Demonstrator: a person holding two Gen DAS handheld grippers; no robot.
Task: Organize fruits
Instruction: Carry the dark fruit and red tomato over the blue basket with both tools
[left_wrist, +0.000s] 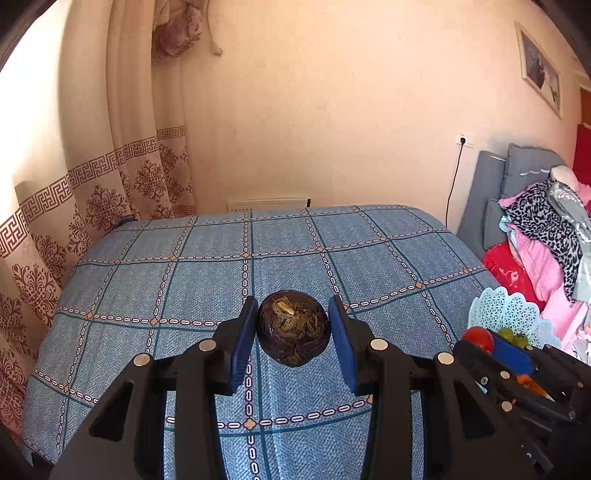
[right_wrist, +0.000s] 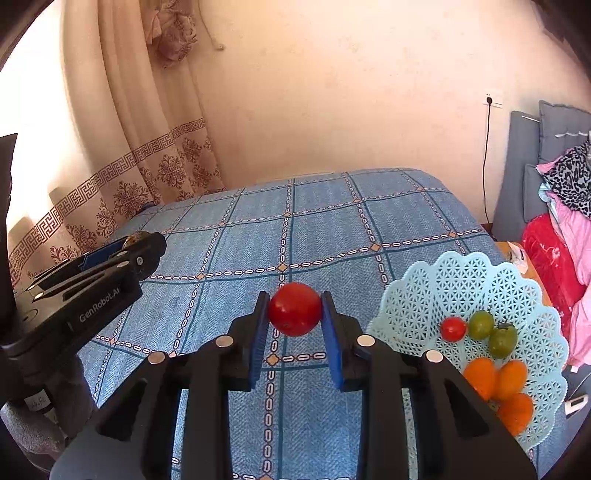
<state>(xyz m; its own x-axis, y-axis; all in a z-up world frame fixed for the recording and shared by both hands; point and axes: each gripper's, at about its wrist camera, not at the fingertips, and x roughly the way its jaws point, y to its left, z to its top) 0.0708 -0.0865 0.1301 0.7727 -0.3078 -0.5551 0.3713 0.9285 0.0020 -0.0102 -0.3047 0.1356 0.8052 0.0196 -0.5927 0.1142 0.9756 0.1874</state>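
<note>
My left gripper is shut on a dark brown wrinkled fruit and holds it above the blue checked tablecloth. My right gripper is shut on a red tomato, held above the cloth just left of a light blue lattice basket. The basket holds a small red tomato, two green fruits and several orange fruits. In the left wrist view the right gripper and basket show at the lower right. The left gripper shows at the left of the right wrist view.
The table is covered by the blue cloth; patterned curtains hang at its left and a plain wall stands behind. A pile of clothes and bedding lies to the right. A black cable hangs from a wall socket.
</note>
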